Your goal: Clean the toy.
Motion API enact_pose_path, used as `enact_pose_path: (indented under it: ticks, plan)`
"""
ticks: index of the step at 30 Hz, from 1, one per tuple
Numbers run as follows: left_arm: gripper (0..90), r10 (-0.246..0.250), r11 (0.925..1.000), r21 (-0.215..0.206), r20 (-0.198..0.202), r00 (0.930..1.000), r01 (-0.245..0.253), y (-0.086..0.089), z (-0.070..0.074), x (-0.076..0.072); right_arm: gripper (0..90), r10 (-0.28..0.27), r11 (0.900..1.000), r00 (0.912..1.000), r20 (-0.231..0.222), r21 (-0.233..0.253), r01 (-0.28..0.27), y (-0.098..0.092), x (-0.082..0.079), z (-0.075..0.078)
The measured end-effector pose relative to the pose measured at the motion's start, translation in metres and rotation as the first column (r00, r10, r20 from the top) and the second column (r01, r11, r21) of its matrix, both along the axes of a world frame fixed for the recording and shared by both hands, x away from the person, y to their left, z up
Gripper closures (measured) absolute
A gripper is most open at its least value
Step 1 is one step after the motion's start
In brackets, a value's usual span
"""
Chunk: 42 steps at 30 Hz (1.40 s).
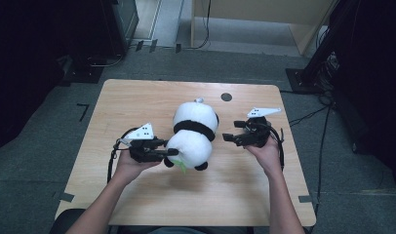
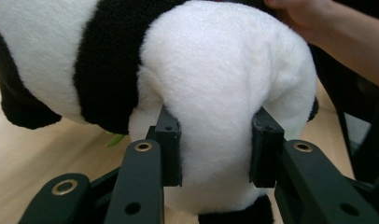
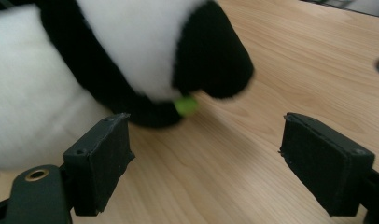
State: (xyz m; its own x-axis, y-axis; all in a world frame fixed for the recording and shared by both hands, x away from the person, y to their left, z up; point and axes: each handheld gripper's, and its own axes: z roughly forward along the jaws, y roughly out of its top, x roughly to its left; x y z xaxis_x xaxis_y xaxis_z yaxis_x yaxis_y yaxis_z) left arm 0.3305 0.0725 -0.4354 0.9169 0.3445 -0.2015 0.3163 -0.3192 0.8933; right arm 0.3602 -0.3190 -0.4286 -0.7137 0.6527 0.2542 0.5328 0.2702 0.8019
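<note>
A plush panda (image 1: 193, 136) lies mid-table (image 1: 137, 97), its long axis running from the near edge toward the far one, with its rounded white end nearest the person. It looks soft, light and squashy. The left gripper (image 2: 215, 149) pinches that near end, denting the plush. The right gripper (image 3: 206, 163), beside the panda, stands wide apart.

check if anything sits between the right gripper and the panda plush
Nothing visible does. The right gripper is open, its jaws spread over bare table, with the panda plush straight ahead and only wood between them. The left gripper is shut on the plush's white part from the other side, clear of that path.
</note>
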Motion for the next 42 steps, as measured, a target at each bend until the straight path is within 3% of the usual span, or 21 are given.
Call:
enact_pose_path:
  ticks: [4,8,11,14,16,20,21,25,27,28,31,33,35,38,40,41,42]
  plan:
    - [63.2,0.039,0.9991,0.014,0.006,0.9992,-0.039,0.002,0.0,0.005,16.4,-0.063,0.997,0.998,0.003,-0.045,0.064,-0.006,0.001,-0.005]
    - [63.0,0.067,0.9976,0.02,-0.017,0.9976,-0.066,0.002,-0.003,0.012,16.4,-0.12,0.992,0.9927,0.006,-0.043,0.12,-0.02,-0.001,-0.007]
    - [62.6,0.089,0.9958,0.025,-0.035,0.9954,-0.088,0.001,-0.005,0.018,16.4,-0.182,0.98,0.9831,0.018,-0.083,0.183,-0.029,-0.003,-0.009]
    - [62.3,0.097,0.9951,0.026,-0.036,0.9947,-0.096,0.0,-0.004,0.023,16.4,-0.241,0.96,0.9703,0.026,-0.139,0.242,-0.039,-0.006,-0.012]
    - [62.2,0.102,0.9946,0.018,-0.039,0.994,-0.102,0.0,-0.004,0.026,16.4,-0.269,0.954,0.963,0.023,-0.129,0.269,-0.047,-0.008,-0.014]
    - [62.0,0.114,0.9935,0.014,-0.064,0.9915,-0.113,0.0,-0.005,0.031,16.4,-0.354,0.916,0.934,0.05,-0.184,0.357,-0.059,-0.01,-0.02]
    - [62.0,0.121,0.9926,0.017,-0.064,0.9906,-0.12,-0.001,-0.005,0.032,16.4,-0.368,0.91,0.9291,0.041,-0.188,0.369,-0.061,-0.009,-0.024]
    - [61.8,0.138,0.9904,0.015,-0.081,0.9871,-0.137,0.0,-0.007,0.035,20.7,-0.383,0.9,0.9238,-0.002,-0.228,0.372,-0.064,-0.002,-0.042]
    - [61.8,0.145,0.9895,0.012,-0.076,0.9866,-0.144,0.001,-0.007,0.035,22.5,-0.382,0.874,0.9231,0.047,-0.307,0.377,-0.059,-0.001,-0.049]
    - [61.7,0.146,0.9893,0.009,-0.074,0.9866,-0.146,0.001,-0.006,0.035,22.5,-0.383,0.866,0.9226,0.044,-0.33,0.375,-0.057,0.001,-0.051]
    - [61.6,0.151,0.9885,0.003,-0.069,0.9861,-0.151,0.003,-0.004,0.035,22.5,-0.409,0.85,0.9126,0.016,-0.357,0.387,-0.055,0.004,-0.061]
    - [61.3,0.155,0.9879,0.0,-0.068,0.9856,-0.155,0.004,-0.003,0.034,22.7,-0.426,0.834,0.9047,0.01,-0.383,0.397,-0.057,0.005,-0.069]
    - [61.1,0.158,0.9874,0.002,-0.065,0.9853,-0.158,0.004,-0.003,0.034,23.6,-0.431,0.83,0.9021,0.012,-0.386,0.402,-0.058,0.004,-0.075]
    - [60.8,0.164,0.9864,0.002,-0.067,0.9841,-0.164,0.004,-0.003,0.034,34.4,-0.45,0.816,0.8921,0.038,-0.387,0.428,-0.06,0.002,-0.077]
    - [60.8,0.166,0.9861,0.006,-0.068,0.9837,-0.166,0.003,-0.003,0.034,46.2,-0.47,0.793,0.8784,0.086,-0.396,0.463,-0.061,-0.003,-0.08]
    - [60.8,0.166,0.9861,0.009,-0.067,0.9838,-0.166,0.003,-0.003,0.034,50.5,-0.476,0.793,0.8734,0.104,-0.38,0.477,-0.062,-0.004,-0.082]
    - [60.8,0.165,0.9863,0.011,-0.067,0.9841,-0.164,0.003,-0.004,0.033,56.8,-0.494,0.785,0.8629,0.105,-0.374,0.495,-0.063,-0.006,-0.082]
